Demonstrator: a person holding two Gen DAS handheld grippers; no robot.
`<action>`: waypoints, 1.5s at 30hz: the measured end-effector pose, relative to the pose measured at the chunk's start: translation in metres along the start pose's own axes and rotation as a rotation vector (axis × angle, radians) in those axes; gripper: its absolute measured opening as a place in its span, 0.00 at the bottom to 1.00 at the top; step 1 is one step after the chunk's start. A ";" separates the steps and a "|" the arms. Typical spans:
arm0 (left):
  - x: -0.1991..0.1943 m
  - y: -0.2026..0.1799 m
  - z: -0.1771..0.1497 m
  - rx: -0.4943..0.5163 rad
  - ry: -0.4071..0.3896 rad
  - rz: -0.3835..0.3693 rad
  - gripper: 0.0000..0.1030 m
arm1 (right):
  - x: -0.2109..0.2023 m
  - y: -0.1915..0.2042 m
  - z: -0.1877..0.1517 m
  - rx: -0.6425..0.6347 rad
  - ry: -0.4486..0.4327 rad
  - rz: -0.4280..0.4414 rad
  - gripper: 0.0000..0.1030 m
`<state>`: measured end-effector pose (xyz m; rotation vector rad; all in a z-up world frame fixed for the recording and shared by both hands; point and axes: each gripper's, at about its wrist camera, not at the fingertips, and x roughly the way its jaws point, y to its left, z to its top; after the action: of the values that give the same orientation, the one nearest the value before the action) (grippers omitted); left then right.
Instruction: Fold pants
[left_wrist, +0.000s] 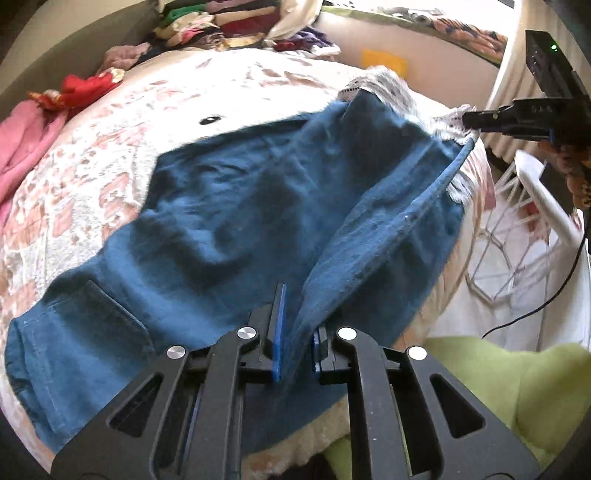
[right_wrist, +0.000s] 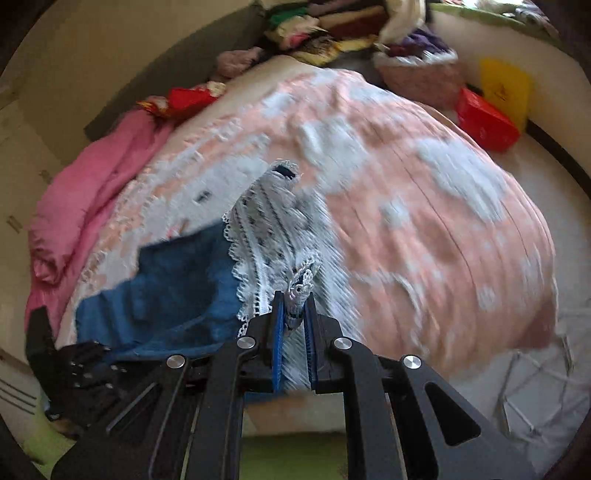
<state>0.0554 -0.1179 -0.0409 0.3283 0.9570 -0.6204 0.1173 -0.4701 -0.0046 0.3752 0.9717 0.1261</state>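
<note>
pants (left_wrist: 229, 206), blue with a white lace hem (right_wrist: 269, 236), lie spread on the bed (right_wrist: 424, 206), middle to 7 o'clock in my left view. fold looks barely begun: one long edge is lifted as a ridge from 6 toward 2 o'clock, the rest still flat. my left gripper (left_wrist: 295, 347) is clamped on that blue edge; my right gripper (right_wrist: 293, 332) pinches the lace hem tight. left to do, i judge: carry the edge over, then halve lengthwise. bedspread is pink-and-white lace, a pink blanket (right_wrist: 85, 192) at 9, a clothes pile (left_wrist: 229, 18) at 12, a white wire rack (left_wrist: 517, 229) at 3.
</note>
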 end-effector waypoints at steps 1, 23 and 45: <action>0.003 -0.002 -0.001 0.010 0.009 -0.004 0.05 | 0.002 -0.004 -0.007 0.004 0.013 -0.020 0.09; 0.019 -0.017 -0.010 0.052 0.062 -0.007 0.15 | -0.016 -0.011 -0.006 -0.088 -0.020 -0.223 0.51; -0.011 0.002 -0.030 -0.080 0.028 -0.120 0.58 | 0.069 0.041 -0.033 -0.304 0.226 -0.115 0.50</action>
<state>0.0320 -0.0973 -0.0481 0.2099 1.0314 -0.6861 0.1319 -0.4048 -0.0605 0.0252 1.1747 0.2117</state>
